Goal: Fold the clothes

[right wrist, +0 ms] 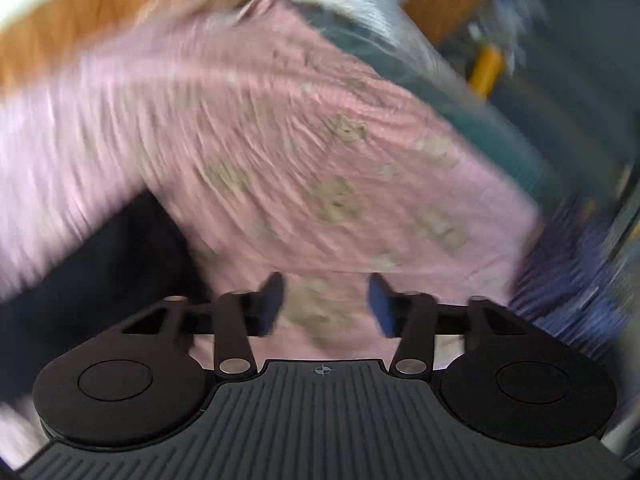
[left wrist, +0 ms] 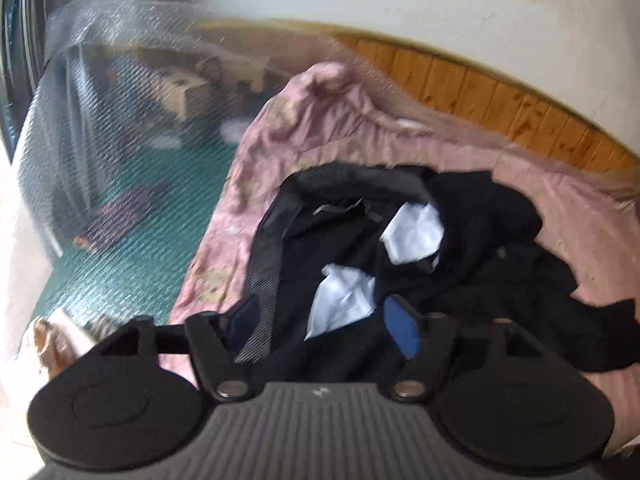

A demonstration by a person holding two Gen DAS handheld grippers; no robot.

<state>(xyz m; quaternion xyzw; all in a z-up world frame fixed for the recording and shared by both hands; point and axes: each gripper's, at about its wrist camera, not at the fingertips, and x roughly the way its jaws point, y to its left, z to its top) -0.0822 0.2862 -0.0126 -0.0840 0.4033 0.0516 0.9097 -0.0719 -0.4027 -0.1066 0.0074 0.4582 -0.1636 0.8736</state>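
A crumpled black garment (left wrist: 400, 248) with a grey waistband and white inner pockets (left wrist: 414, 232) lies on a pink bed sheet (left wrist: 328, 136). My left gripper (left wrist: 326, 320) hovers open just over the garment's near edge, its blue pads (left wrist: 404, 330) wide apart with nothing gripped. In the right wrist view, heavily blurred, my right gripper (right wrist: 326, 304) stands open above the pink sheet (right wrist: 280, 152). Dark cloth (right wrist: 100, 264) lies to its left, apart from its fingers.
A mesh net (left wrist: 132, 80) hangs over the bed's left side, with a green floor (left wrist: 132, 216) and a cardboard box (left wrist: 180, 92) behind it. A wooden headboard (left wrist: 500, 100) and white wall back the bed. Blue-striped fabric (right wrist: 572, 280) sits at the right.
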